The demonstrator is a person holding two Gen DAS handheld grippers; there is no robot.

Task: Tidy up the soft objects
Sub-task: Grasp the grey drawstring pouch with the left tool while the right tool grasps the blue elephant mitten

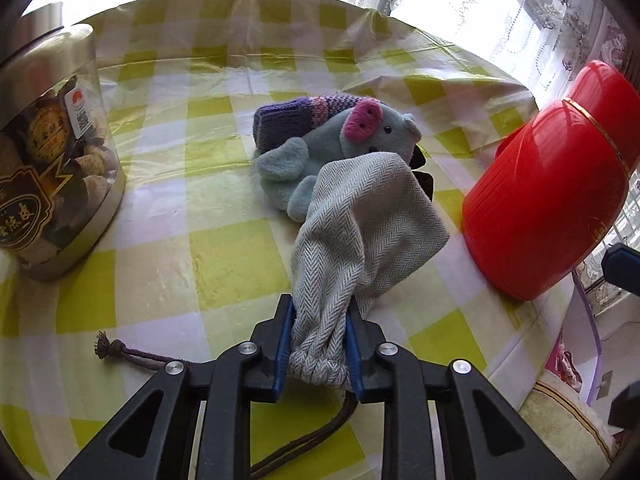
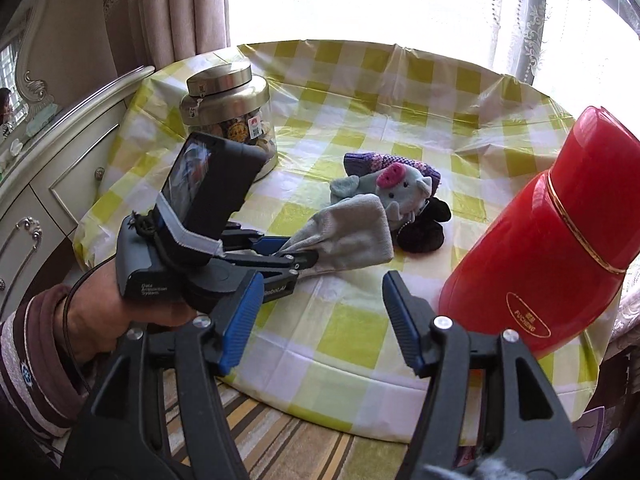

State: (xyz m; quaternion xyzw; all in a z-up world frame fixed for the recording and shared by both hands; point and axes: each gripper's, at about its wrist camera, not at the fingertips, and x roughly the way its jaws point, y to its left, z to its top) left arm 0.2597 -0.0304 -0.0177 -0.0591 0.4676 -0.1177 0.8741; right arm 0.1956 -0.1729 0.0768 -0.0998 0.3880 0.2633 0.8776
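My left gripper (image 1: 320, 336) is shut on the gathered mouth of a grey herringbone drawstring bag (image 1: 360, 232), held just above the table; it also shows in the right wrist view (image 2: 348, 236). Behind the bag lies a light-blue plush pig glove (image 1: 340, 152) with a pink snout, on a purple knitted piece (image 1: 296, 114), with a dark fabric item (image 2: 424, 232) beside them. My right gripper (image 2: 320, 312) is open and empty, near the table's front edge, short of the bag.
A round table with a yellow-and-white check cloth (image 2: 352, 328). A clear jar with a metal lid (image 2: 228, 112) stands at the left. A red thermos (image 2: 560, 232) stands at the right, close to the bag. A white cabinet (image 2: 60, 168) is at far left.
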